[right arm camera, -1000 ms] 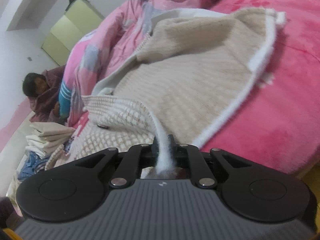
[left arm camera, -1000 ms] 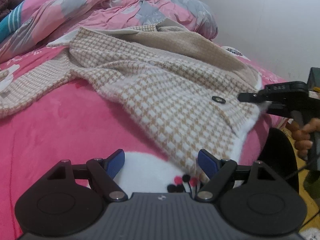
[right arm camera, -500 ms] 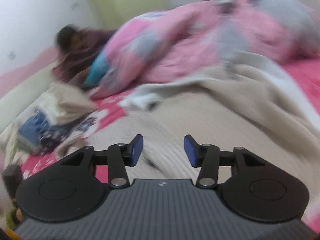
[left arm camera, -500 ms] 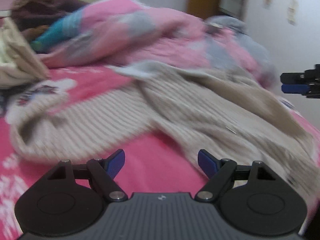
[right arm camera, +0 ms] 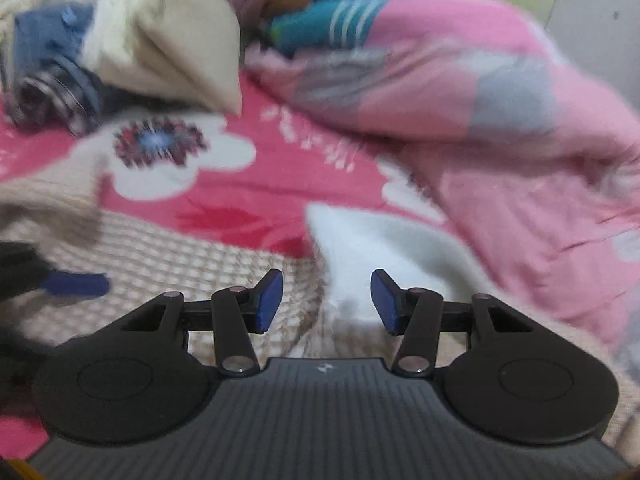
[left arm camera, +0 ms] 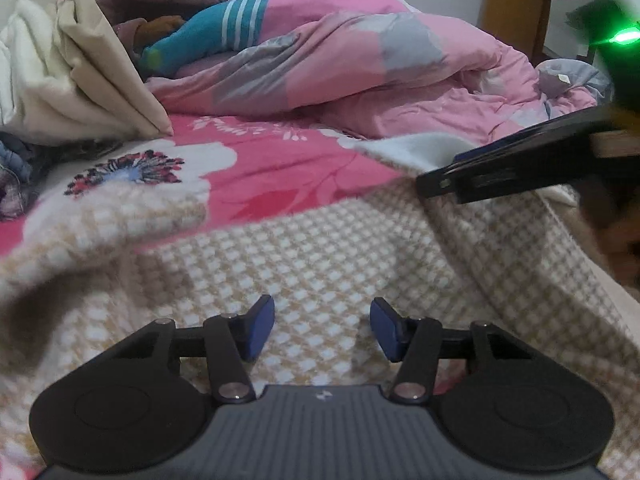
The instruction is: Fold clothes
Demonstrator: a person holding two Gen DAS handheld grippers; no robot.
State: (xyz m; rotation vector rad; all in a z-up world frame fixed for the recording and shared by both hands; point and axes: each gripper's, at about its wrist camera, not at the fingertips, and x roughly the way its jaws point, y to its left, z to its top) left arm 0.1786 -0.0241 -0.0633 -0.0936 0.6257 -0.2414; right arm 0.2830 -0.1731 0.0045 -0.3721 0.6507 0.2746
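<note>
Spreading across the lower frame beneath both tools lies the beige-and-white checked knit cardigan (left arm camera: 340, 248); left gripper (left arm camera: 322, 330) half-spread and closing, empty; right gripper (right arm camera: 326, 300) half-spread, empty.

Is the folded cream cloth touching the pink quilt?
Apart. In the left wrist view, a strip of pink floral bedsheet shows between the folded cream cloth and the pink quilt.

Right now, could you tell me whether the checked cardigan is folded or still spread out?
Spread out, not neatly folded: the checked cardigan lies loosely rumpled across the pink bedsheet.
</note>
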